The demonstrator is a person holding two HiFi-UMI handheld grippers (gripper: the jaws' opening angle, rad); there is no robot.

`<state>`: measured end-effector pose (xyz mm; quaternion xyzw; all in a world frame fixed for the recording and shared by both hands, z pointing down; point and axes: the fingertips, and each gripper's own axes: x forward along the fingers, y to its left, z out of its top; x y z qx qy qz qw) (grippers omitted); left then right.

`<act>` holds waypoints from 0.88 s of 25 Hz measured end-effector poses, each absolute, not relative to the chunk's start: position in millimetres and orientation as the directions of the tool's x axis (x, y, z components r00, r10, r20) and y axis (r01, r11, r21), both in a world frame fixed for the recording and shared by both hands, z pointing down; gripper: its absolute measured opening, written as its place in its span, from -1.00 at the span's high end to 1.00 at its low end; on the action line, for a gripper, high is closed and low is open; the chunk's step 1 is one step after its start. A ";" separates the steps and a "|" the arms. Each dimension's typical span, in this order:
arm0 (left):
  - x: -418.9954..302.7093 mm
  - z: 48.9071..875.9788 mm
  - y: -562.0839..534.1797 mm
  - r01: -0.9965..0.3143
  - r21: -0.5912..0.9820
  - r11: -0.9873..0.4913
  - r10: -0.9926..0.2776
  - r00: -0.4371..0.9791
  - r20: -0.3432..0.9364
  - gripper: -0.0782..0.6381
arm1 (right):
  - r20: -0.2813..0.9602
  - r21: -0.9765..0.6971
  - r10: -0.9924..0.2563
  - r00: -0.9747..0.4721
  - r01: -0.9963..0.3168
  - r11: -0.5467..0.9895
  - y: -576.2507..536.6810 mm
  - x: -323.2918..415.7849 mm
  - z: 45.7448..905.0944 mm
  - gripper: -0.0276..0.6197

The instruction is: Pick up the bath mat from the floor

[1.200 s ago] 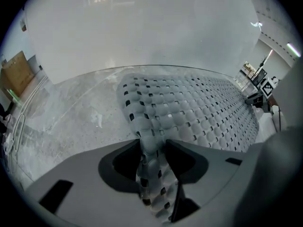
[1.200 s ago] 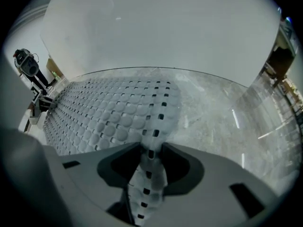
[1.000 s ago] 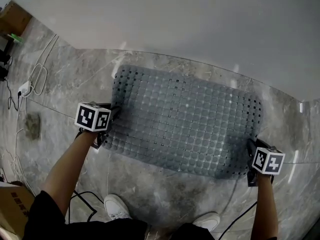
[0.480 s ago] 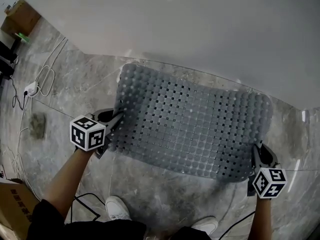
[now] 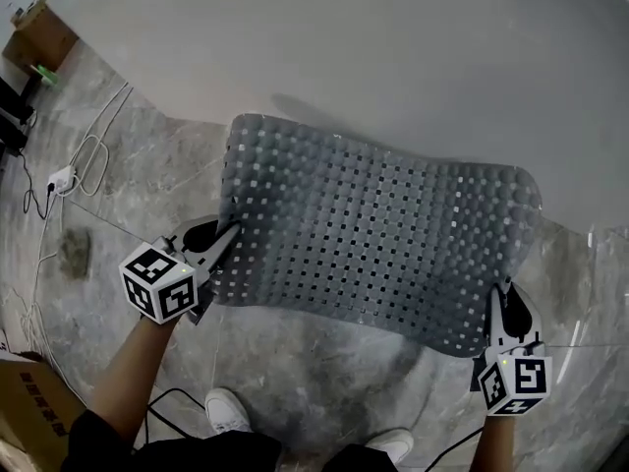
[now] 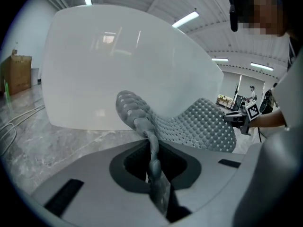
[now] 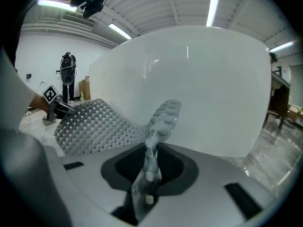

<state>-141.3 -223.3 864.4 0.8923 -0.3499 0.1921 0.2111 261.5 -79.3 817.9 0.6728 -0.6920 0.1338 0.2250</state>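
Observation:
The grey perforated bath mat (image 5: pixel 373 239) hangs spread between my two grippers, lifted off the marble floor (image 5: pixel 295 362) in front of the white tub. My left gripper (image 5: pixel 228 232) pinches the mat's left edge. In the left gripper view the mat (image 6: pixel 189 124) runs down between the jaws of that gripper (image 6: pixel 154 174) and is clamped there. My right gripper (image 5: pixel 494 303) holds the mat's near right corner. Its jaws are closing on the edge, and the right gripper view shows the mat (image 7: pixel 94 126) pressed between the jaws of that gripper (image 7: pixel 147 174).
The white tub wall (image 5: pixel 344 47) stands right behind the mat. White cables and a power strip (image 5: pixel 59 177) lie on the floor at the left, with a grey scrap (image 5: pixel 72 247) nearby. A cardboard box (image 5: pixel 25 401) sits at the lower left. The person's shoes (image 5: pixel 228 408) are below the mat.
The mat has come up off the floor and now hangs tilted in front of the tub. Both grippers have drawn back toward the person with its edges.

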 end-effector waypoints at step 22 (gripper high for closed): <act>-78.3 654.3 -180.4 -0.747 0.183 -0.639 -0.662 0.656 0.362 0.68 | 0.374 0.029 -0.927 0.003 -1.000 0.008 -49.4 260.7 657.2 0.64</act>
